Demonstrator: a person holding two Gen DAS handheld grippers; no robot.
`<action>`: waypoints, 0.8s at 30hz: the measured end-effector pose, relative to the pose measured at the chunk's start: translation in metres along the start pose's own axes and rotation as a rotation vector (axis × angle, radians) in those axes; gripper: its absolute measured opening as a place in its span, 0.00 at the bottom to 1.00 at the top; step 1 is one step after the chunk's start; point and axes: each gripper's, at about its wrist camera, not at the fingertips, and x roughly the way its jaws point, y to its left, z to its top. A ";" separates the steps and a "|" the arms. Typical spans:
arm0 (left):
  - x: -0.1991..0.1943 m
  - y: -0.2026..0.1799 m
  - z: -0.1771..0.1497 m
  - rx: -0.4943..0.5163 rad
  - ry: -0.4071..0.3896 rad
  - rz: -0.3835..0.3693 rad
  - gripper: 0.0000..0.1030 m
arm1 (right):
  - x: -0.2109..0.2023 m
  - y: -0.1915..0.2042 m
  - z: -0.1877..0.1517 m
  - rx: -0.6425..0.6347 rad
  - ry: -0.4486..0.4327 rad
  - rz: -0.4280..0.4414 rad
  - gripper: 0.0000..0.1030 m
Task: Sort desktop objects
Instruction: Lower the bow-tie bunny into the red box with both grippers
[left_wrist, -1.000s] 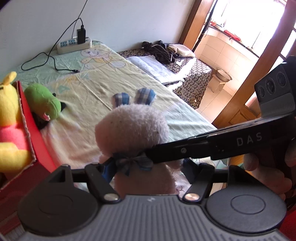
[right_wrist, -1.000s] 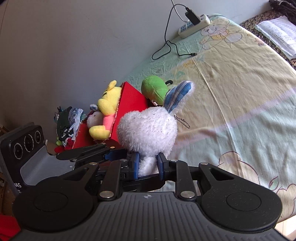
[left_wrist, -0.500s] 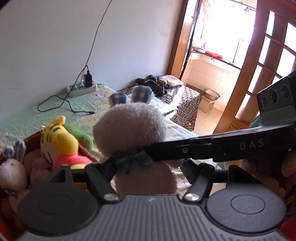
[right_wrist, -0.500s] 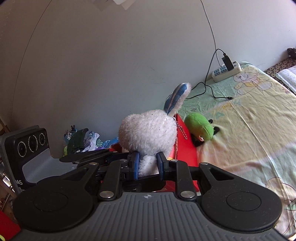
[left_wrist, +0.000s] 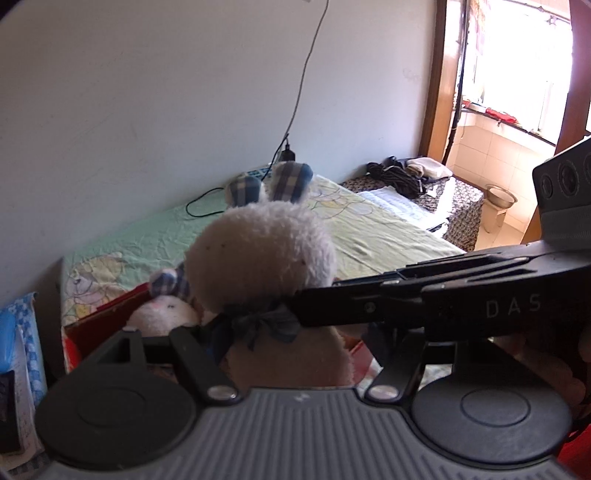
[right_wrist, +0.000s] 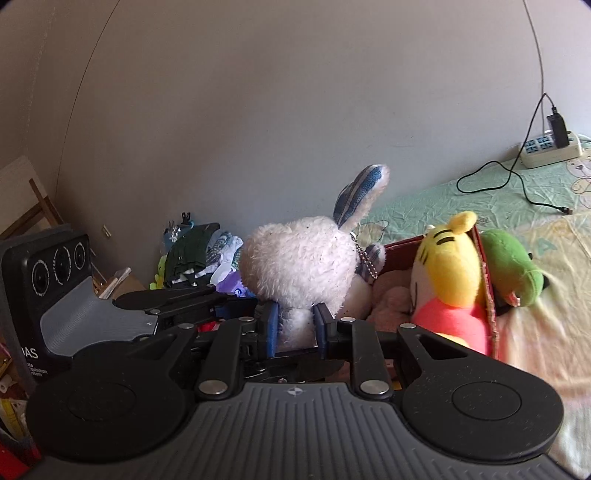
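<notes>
Right wrist view alone shows the red box (right_wrist: 485, 291) from its open side, on the bedsheet (right_wrist: 517, 192) — a yellow tiger plush (right_wrist: 448, 269) stands in it at the right wall, and a green plush (right_wrist: 511, 266) lies just outside that wall. Both views show the white rabbit plush (left_wrist: 260, 254), held above the box's left end. The right gripper (right_wrist: 293, 326) pinches its body between blue pads. In the left wrist view the left gripper (left_wrist: 288, 343) is clamped around the rabbit below its checked bow — only this view shows a second rabbit plush (left_wrist: 166, 308) inside the box.
</notes>
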 end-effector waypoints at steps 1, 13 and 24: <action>0.004 0.008 -0.004 -0.009 0.015 0.016 0.69 | 0.009 0.002 -0.001 0.001 0.015 0.003 0.22; 0.054 0.046 -0.028 -0.007 0.175 0.036 0.69 | 0.053 -0.002 -0.011 0.044 0.196 -0.066 0.21; 0.070 0.062 -0.037 -0.043 0.248 0.009 0.75 | 0.070 -0.012 -0.014 0.101 0.291 -0.096 0.23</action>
